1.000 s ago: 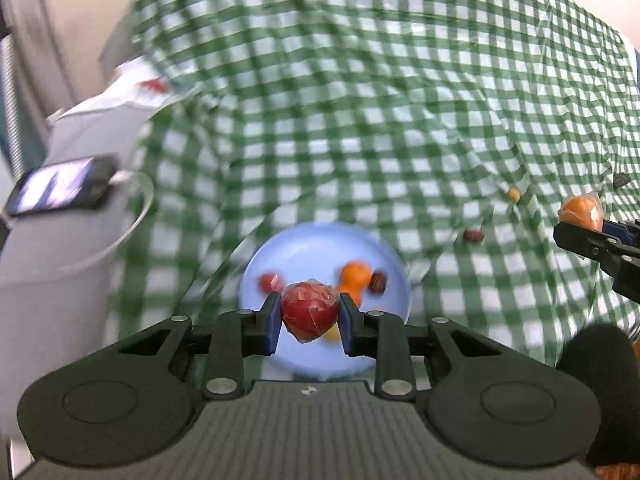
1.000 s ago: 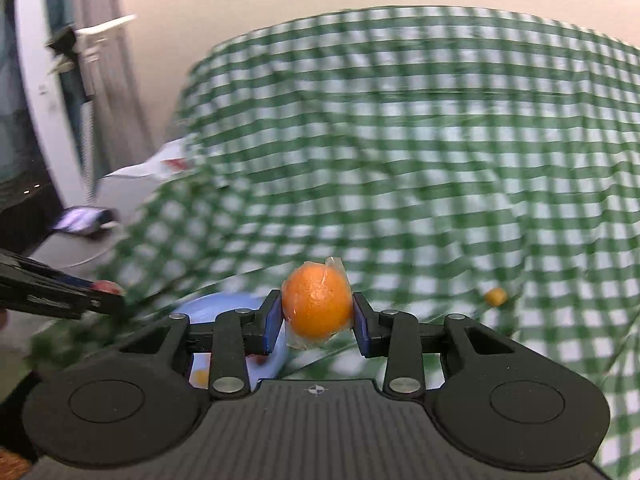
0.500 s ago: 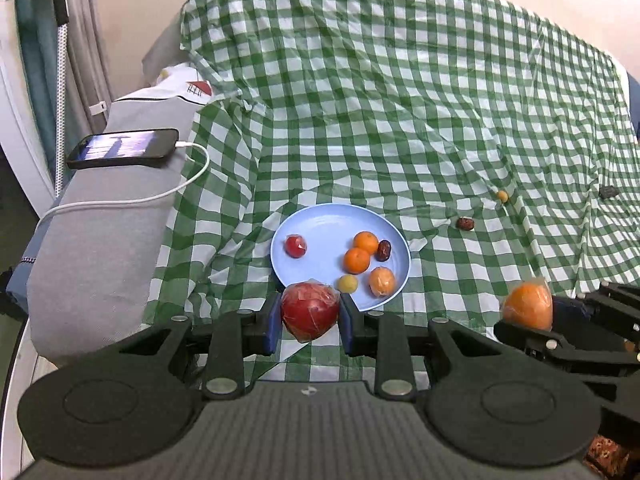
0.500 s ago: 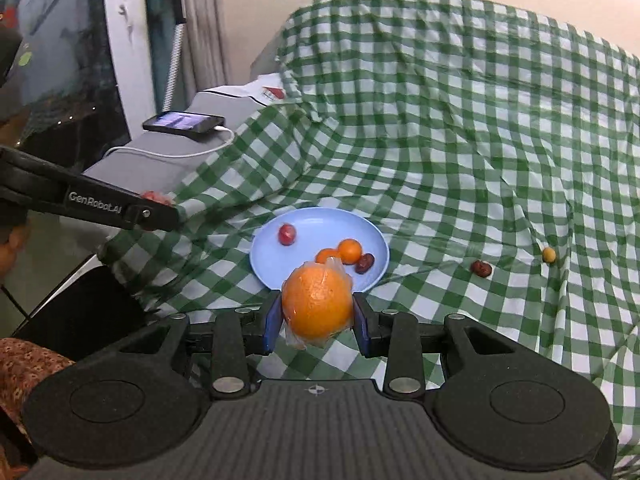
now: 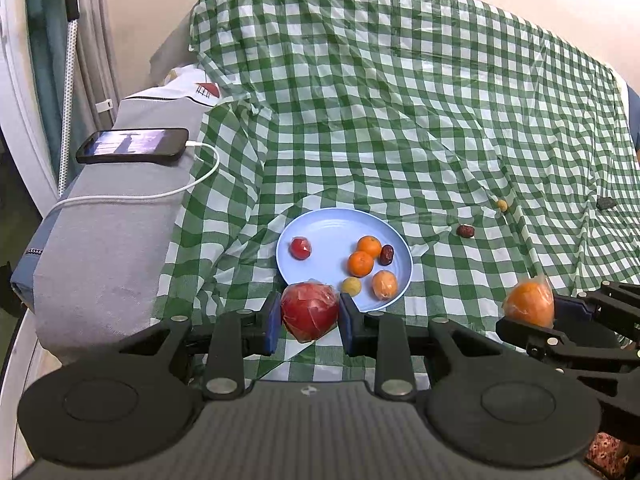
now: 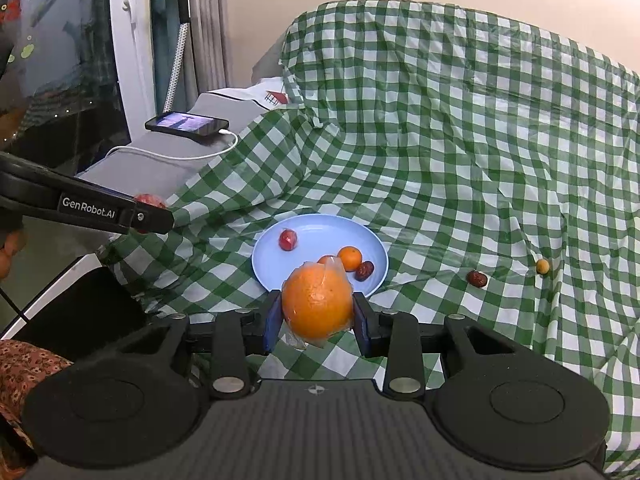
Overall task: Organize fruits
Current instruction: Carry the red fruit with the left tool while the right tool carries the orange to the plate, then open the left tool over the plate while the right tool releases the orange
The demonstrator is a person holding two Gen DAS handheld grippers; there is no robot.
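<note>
Red wrapped apple (image 5: 310, 311) clamped in left jaws — wrapped orange (image 6: 317, 307) in right jaws — blue plate (image 5: 332, 224) ahead.

1 plate (image 5: 320, 224), 10 fruits, 1 phone (image 5: 132, 146), 2 claws.

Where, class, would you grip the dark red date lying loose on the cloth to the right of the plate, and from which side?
Grip the date across its short middle, coming straight down from above. It is a small oval lying flat on the checked cloth, apart from the plate and the small yellow fruit, so nothing blocks the fingers.
</note>
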